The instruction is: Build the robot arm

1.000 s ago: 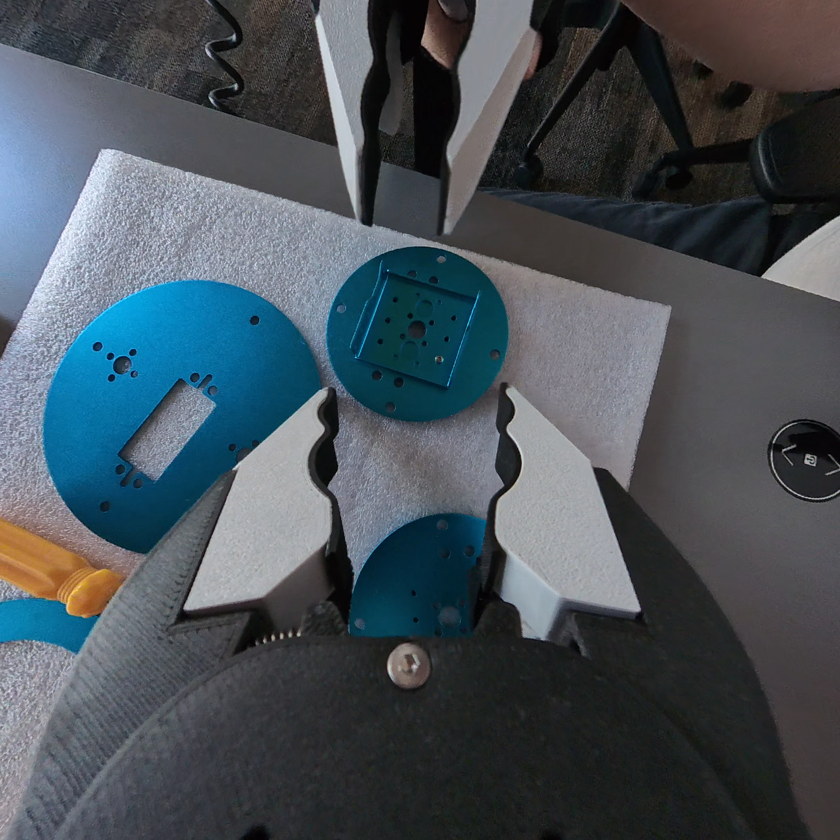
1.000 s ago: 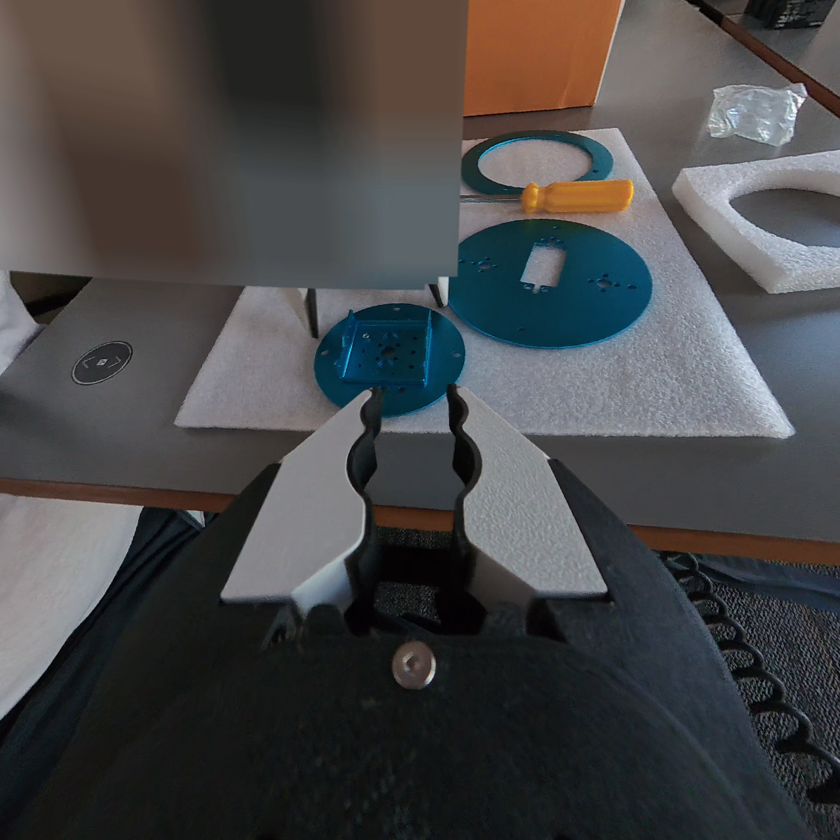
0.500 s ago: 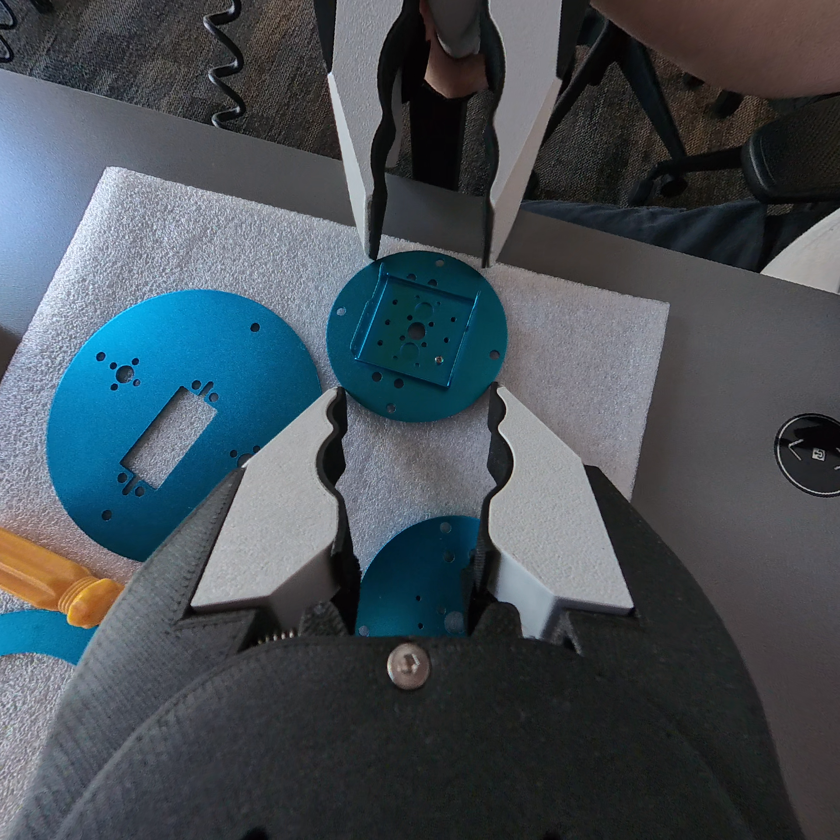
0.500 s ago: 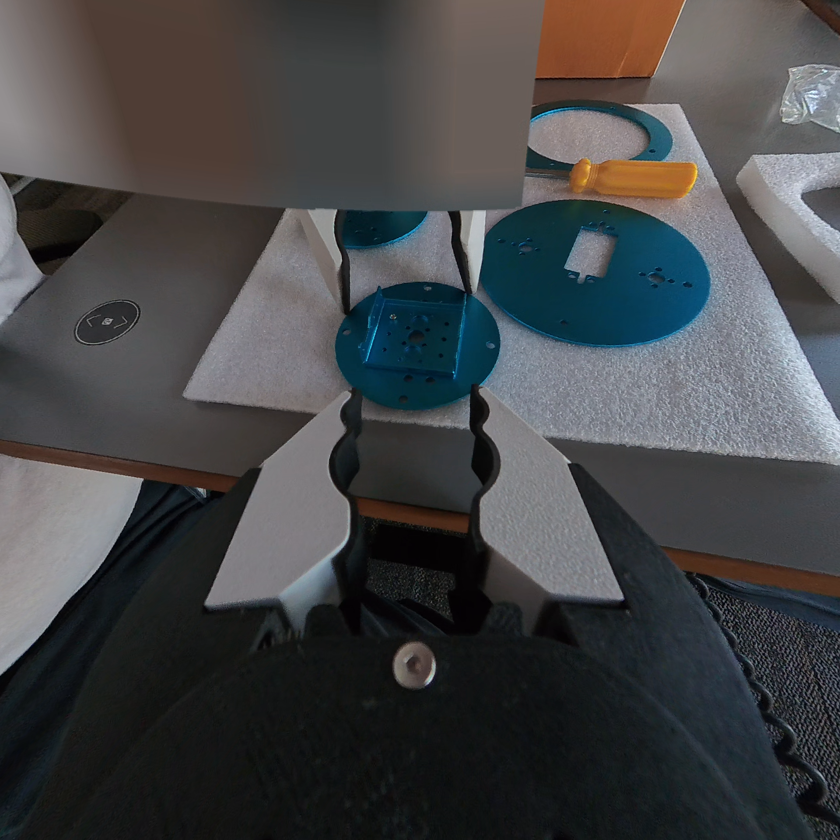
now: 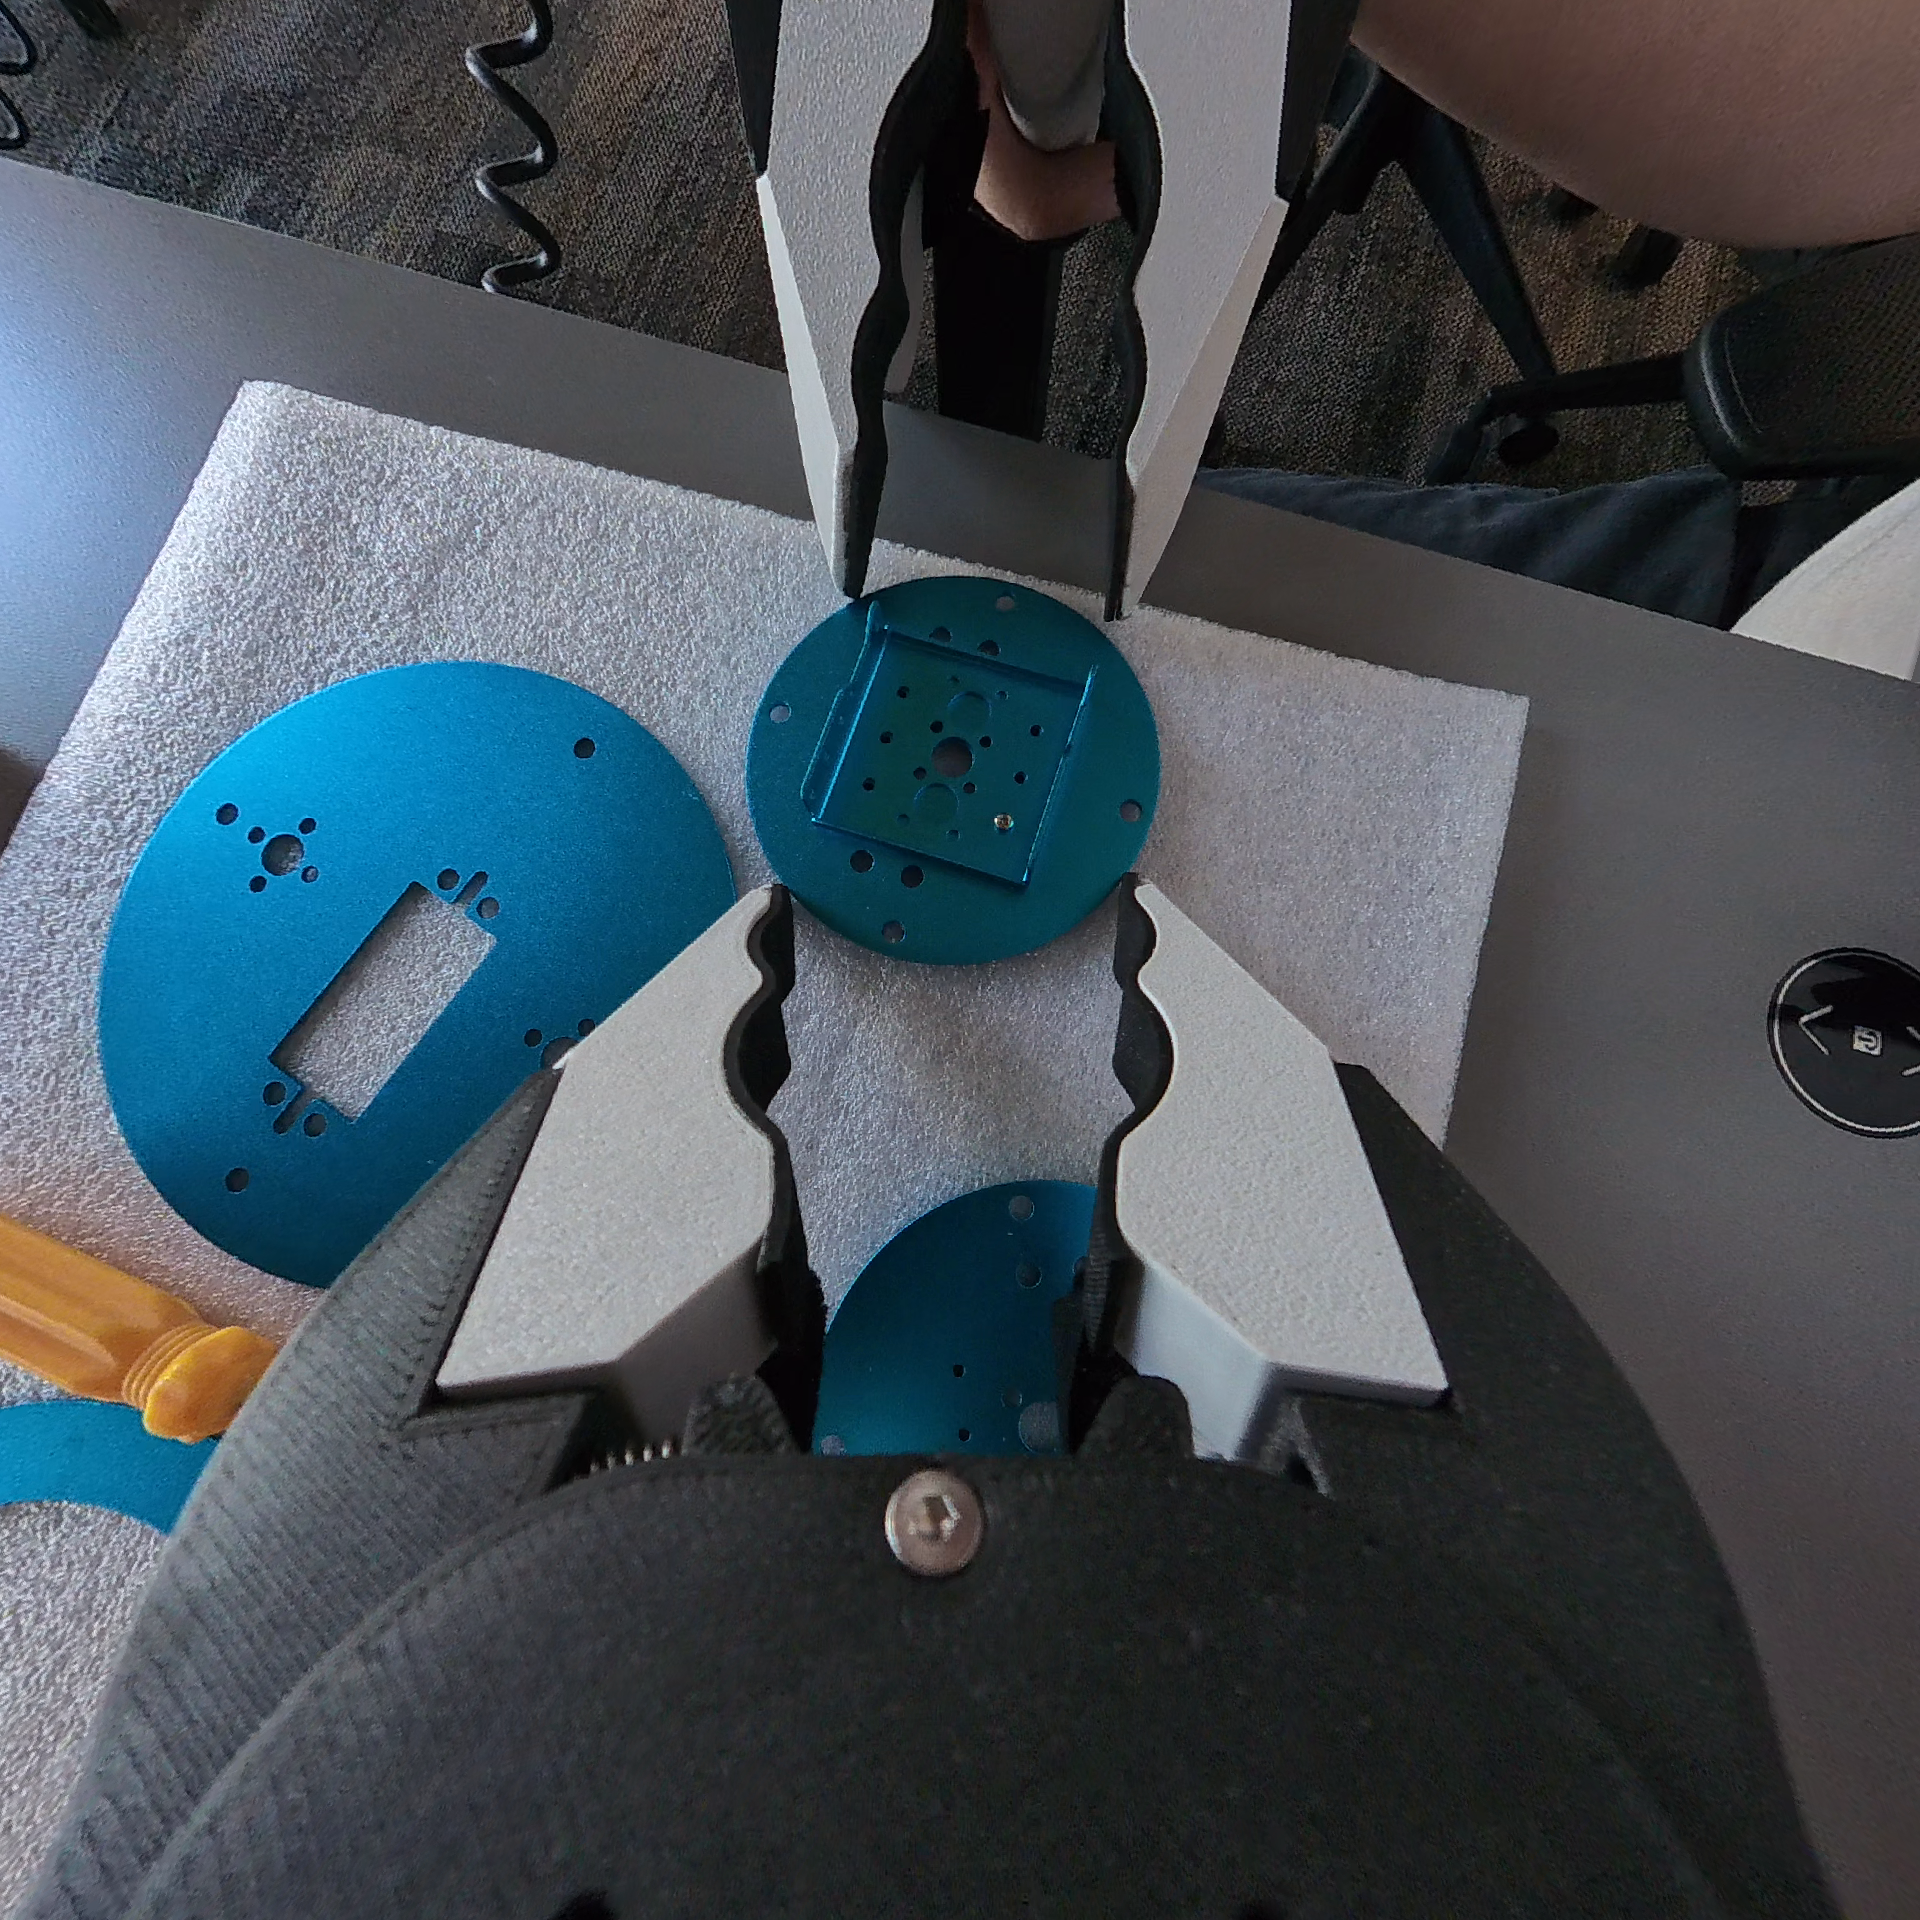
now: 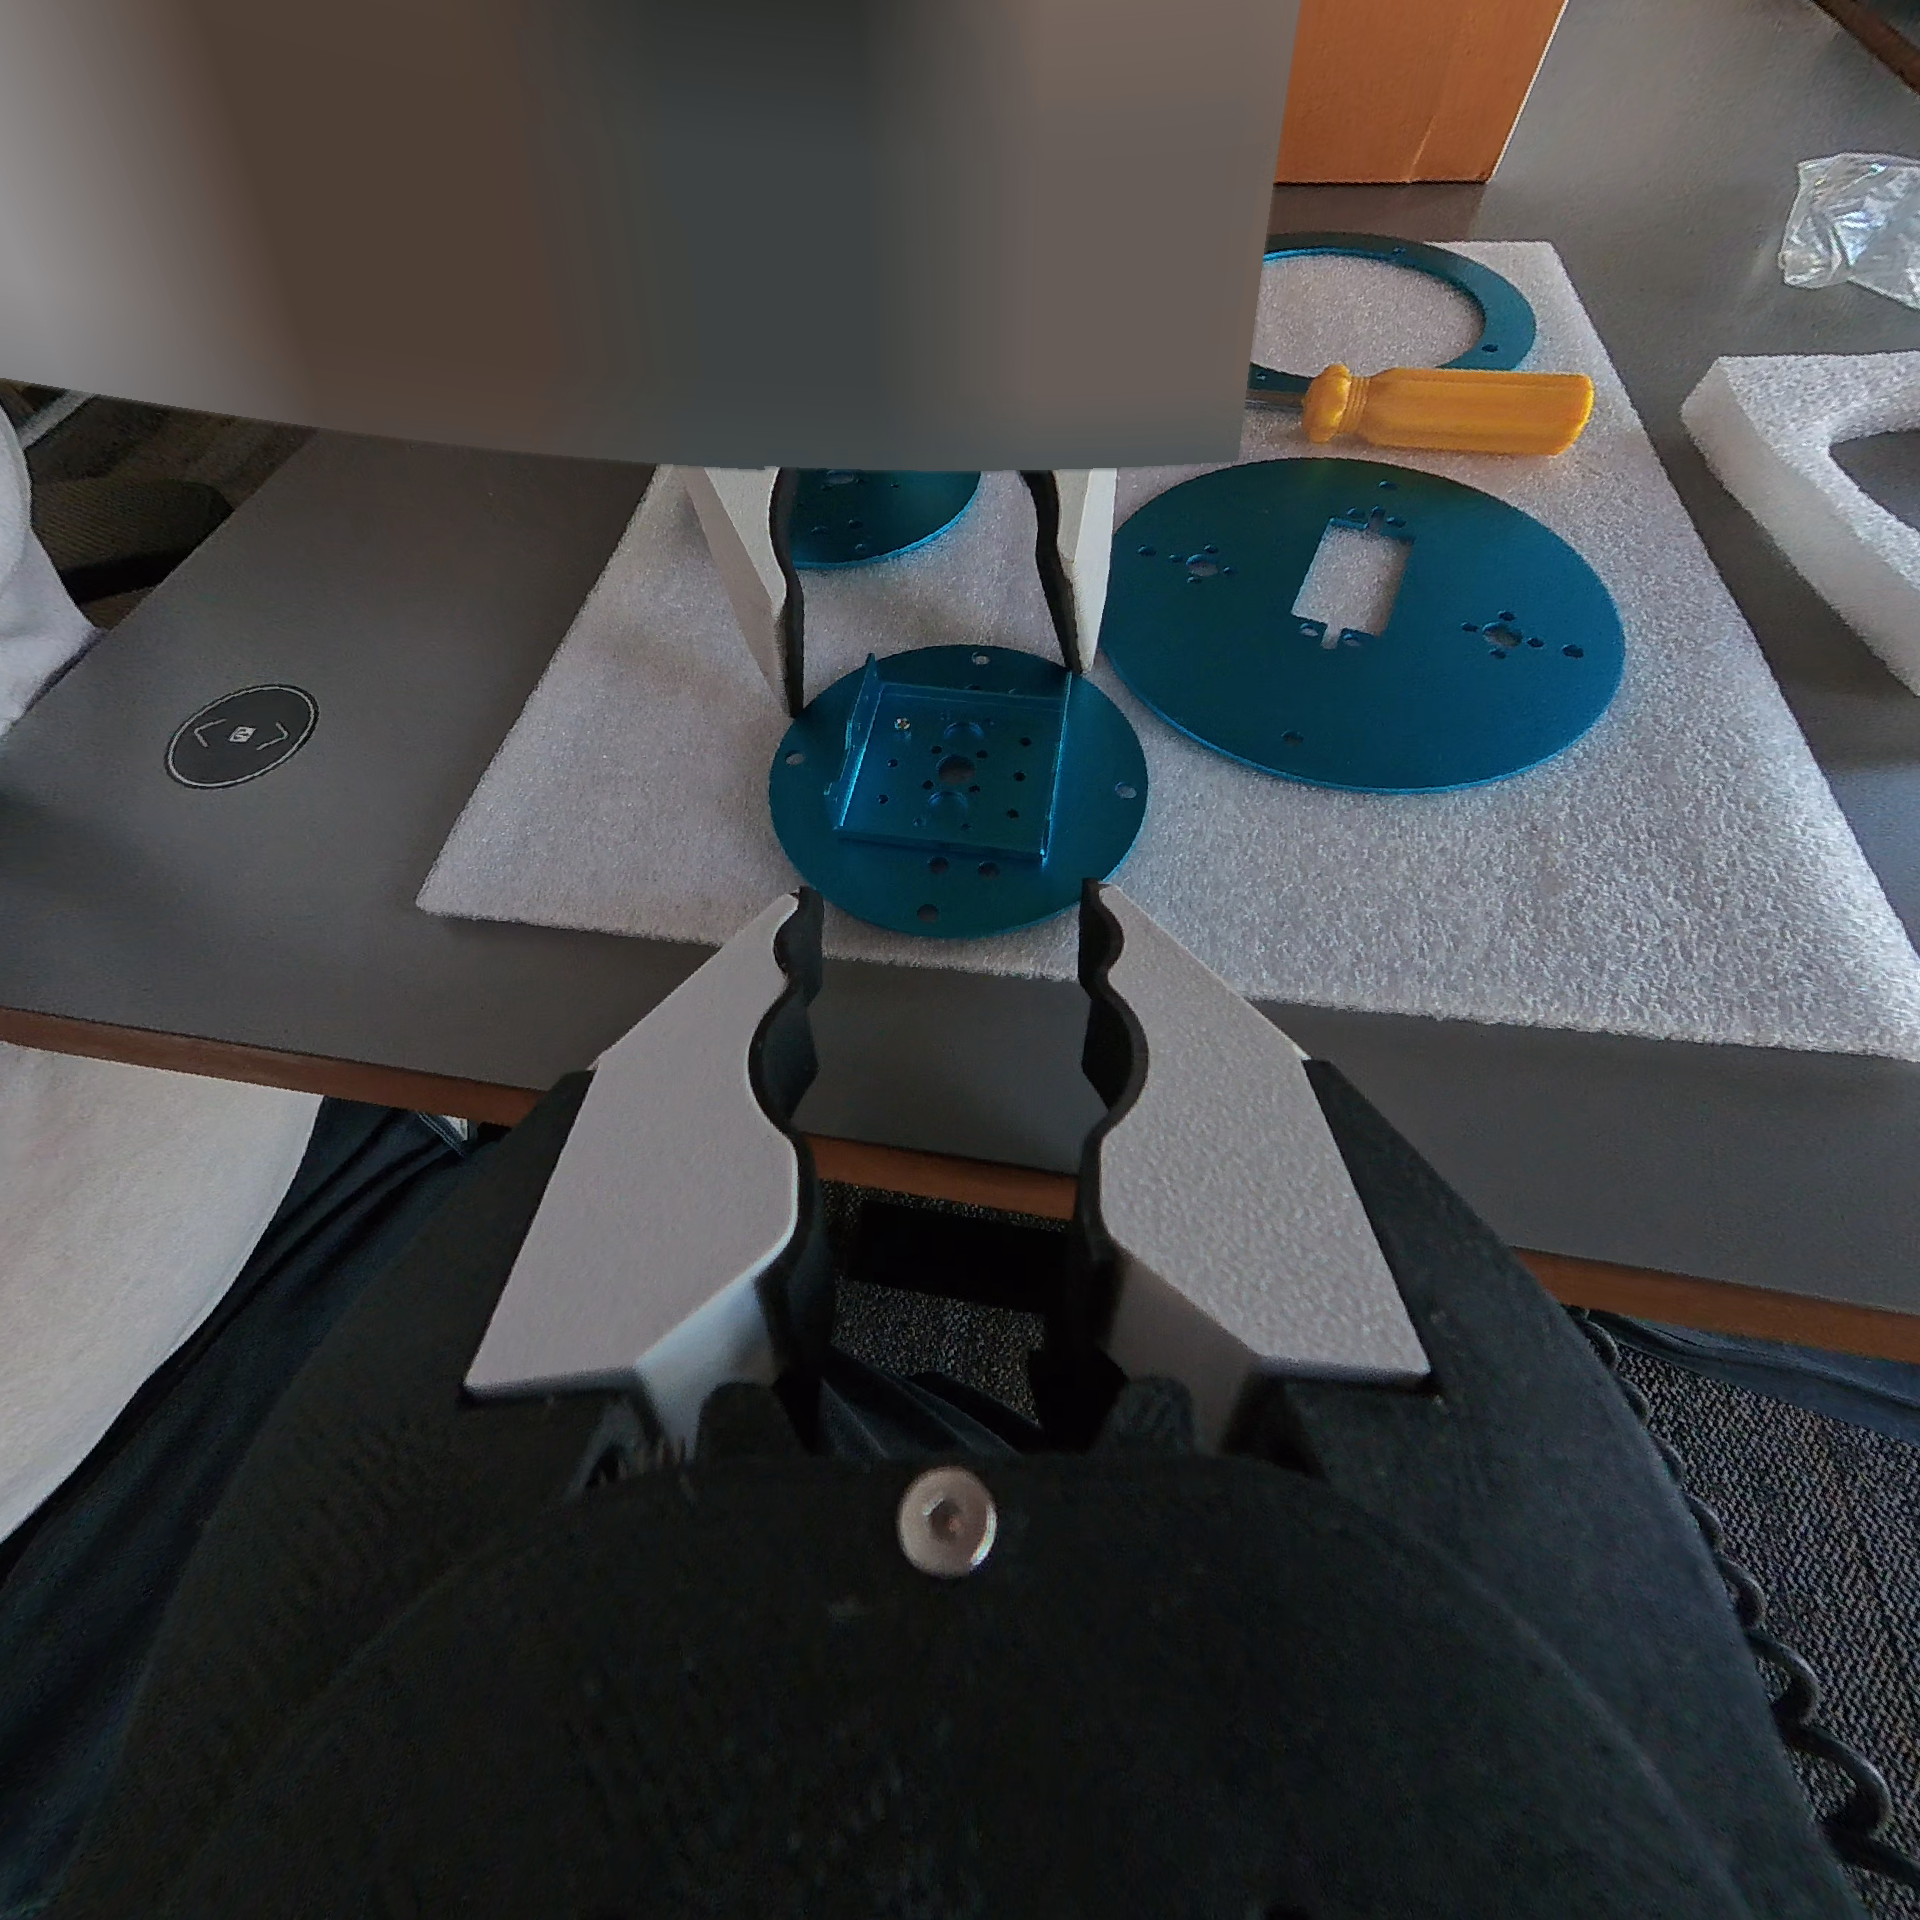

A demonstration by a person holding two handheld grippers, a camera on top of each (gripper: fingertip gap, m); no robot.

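The left gripper [image 5: 951, 904] is held wide open and empty above a white foam sheet [image 5: 1299, 831]. Just beyond its fingertips, at 12 o'clock, a small blue disc with a raised square bracket [image 5: 954, 769] is seen lying flat. The right gripper [image 6: 940, 899] is likewise spread wide and empty, its tips set at the disc's opposite edge. At 9 o'clock of the small disc a large blue disc with a rectangular cutout [image 5: 416, 966] is laid. A yellow-handled screwdriver [image 6: 1449, 408] is placed beside a blue ring [image 6: 1475, 301]. Another perforated blue disc [image 5: 956, 1320] is partly hidden under the left gripper.
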